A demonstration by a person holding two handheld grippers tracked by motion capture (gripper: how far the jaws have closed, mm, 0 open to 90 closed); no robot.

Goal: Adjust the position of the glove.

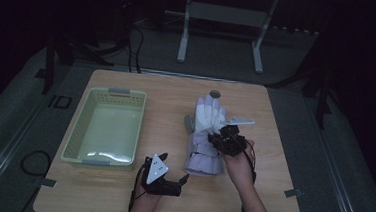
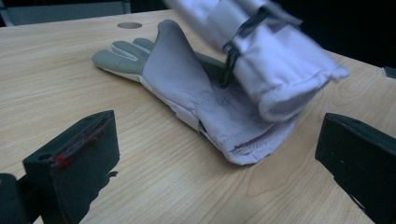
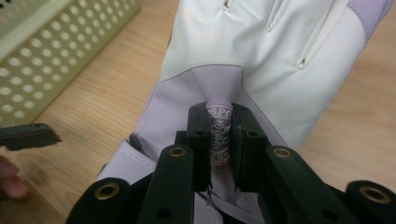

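Near the tabletop's middle, the right gripper pinches the upper glove by a fold, likely to lift it off the lower glove toward the basket by the left edge, while the left gripper waits with fingers wide.

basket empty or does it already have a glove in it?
Empty. The basket shows only its bare pale floor in the high view; both gloves are outside it on the table.

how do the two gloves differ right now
The lifted glove is pinched in the right tool, clear of the wood; the flat glove lies on the table with no tool on it. The lifted glove shows its white and lilac back, while the flat glove shows grey fingers. Both are pale lilac with wide cuffs.
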